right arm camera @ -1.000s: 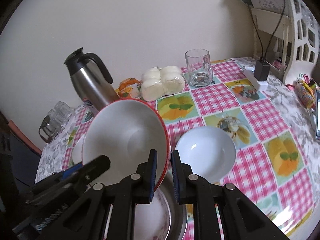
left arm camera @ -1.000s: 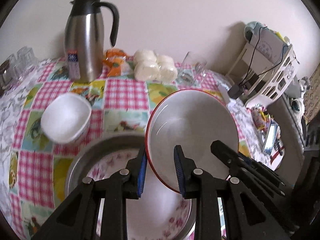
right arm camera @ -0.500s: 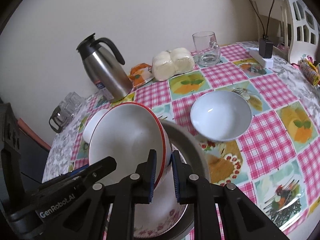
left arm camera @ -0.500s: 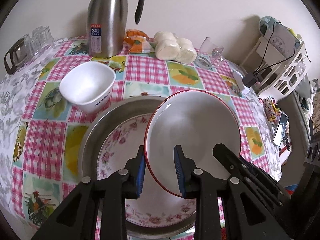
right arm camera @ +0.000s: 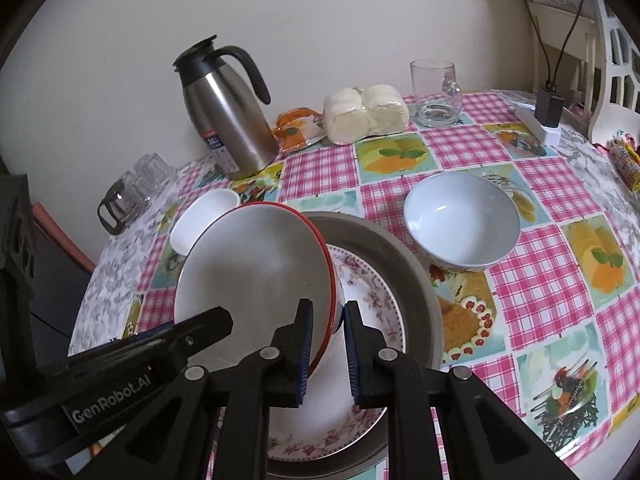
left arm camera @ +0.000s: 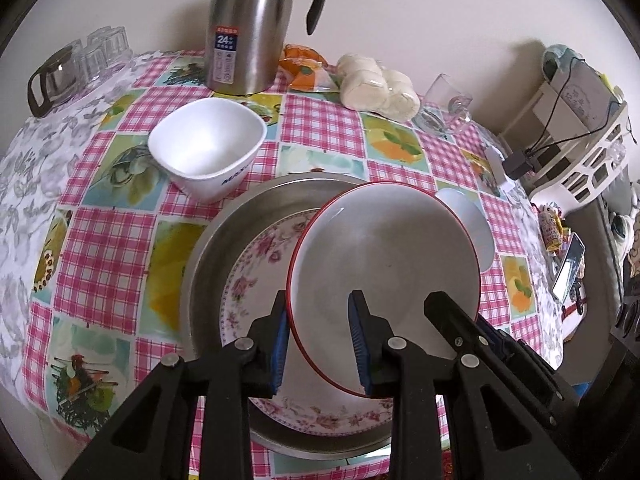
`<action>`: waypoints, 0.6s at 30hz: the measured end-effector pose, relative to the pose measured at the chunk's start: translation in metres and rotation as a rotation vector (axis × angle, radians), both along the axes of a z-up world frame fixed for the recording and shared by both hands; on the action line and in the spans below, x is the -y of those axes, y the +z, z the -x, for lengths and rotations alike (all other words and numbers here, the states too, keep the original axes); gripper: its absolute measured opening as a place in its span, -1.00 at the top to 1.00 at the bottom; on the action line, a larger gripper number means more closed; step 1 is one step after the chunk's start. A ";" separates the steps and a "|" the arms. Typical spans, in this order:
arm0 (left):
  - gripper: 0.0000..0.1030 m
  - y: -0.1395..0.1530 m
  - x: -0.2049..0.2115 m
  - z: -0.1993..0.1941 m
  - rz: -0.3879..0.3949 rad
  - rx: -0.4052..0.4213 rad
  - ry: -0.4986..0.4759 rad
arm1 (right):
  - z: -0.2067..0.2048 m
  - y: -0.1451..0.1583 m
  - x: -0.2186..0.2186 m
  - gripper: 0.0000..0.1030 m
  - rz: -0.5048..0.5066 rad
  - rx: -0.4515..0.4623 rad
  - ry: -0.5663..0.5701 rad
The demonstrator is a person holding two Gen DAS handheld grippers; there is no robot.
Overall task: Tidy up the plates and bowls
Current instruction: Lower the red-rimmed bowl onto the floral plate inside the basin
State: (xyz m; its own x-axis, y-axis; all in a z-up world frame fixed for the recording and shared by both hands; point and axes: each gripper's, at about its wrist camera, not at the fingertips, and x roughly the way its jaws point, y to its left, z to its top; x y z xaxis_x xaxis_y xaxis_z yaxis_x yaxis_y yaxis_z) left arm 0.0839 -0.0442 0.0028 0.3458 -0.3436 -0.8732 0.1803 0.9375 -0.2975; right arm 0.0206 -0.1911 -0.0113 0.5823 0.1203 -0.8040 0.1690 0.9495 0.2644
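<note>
A white bowl with a red rim point(left arm camera: 384, 256) point(right arm camera: 256, 268) is held tilted over a floral plate point(left arm camera: 260, 264) point(right arm camera: 368, 304) that lies in a round metal tray point(left arm camera: 208, 248) point(right arm camera: 416, 280). My left gripper point(left arm camera: 320, 344) is shut on the bowl's near left rim. My right gripper point(right arm camera: 325, 354) is shut on its right rim. A square white bowl point(left arm camera: 206, 148) point(right arm camera: 202, 216) stands left of the tray. A round pale bowl point(right arm camera: 462, 220) point(left arm camera: 472, 224) stands right of it.
A steel thermos jug point(left arm camera: 252, 24) point(right arm camera: 224, 114), an orange packet point(right arm camera: 298, 128), wrapped white buns point(left arm camera: 378, 86) point(right arm camera: 366, 114) and a glass mug point(right arm camera: 436, 92) stand along the wall. Glasses point(left arm camera: 76, 64) sit far left. A white rack point(left arm camera: 580, 132) stands at the right.
Both grippers have carried the red-rimmed bowl lower and further over the floral plate in the tray. Both stay shut on its rim.
</note>
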 end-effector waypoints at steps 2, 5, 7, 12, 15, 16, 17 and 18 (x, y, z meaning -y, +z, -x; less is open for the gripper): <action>0.45 -0.002 -0.002 0.000 -0.001 -0.012 0.006 | -0.001 -0.001 -0.002 0.67 -0.001 -0.006 0.005; 0.44 -0.005 -0.002 -0.001 -0.011 -0.024 0.010 | -0.002 -0.003 -0.004 0.67 0.003 -0.015 0.011; 0.42 -0.007 -0.003 -0.001 -0.014 -0.033 0.014 | -0.003 -0.004 -0.006 0.67 0.006 -0.023 0.013; 0.39 -0.010 -0.005 -0.003 -0.022 -0.048 0.024 | -0.004 -0.008 -0.009 0.66 0.008 -0.042 0.021; 0.39 -0.013 -0.005 -0.004 -0.024 -0.059 0.028 | -0.005 -0.010 -0.011 0.66 0.009 -0.051 0.025; 0.39 -0.013 -0.006 -0.004 -0.024 -0.062 0.028 | -0.005 -0.011 -0.011 0.65 0.009 -0.054 0.025; 0.39 -0.014 -0.006 -0.004 -0.025 -0.065 0.029 | -0.005 -0.011 -0.011 0.65 0.008 -0.057 0.025; 0.39 -0.015 -0.006 -0.004 -0.026 -0.068 0.029 | -0.006 -0.011 -0.011 0.65 0.008 -0.060 0.024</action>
State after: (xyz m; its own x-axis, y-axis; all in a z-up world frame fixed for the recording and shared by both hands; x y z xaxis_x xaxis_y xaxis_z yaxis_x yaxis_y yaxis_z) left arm 0.0882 -0.0386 -0.0119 0.2948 -0.3113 -0.9034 0.1335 0.9496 -0.2837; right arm 0.0263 -0.1802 -0.0228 0.5304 0.1275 -0.8381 0.1614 0.9554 0.2474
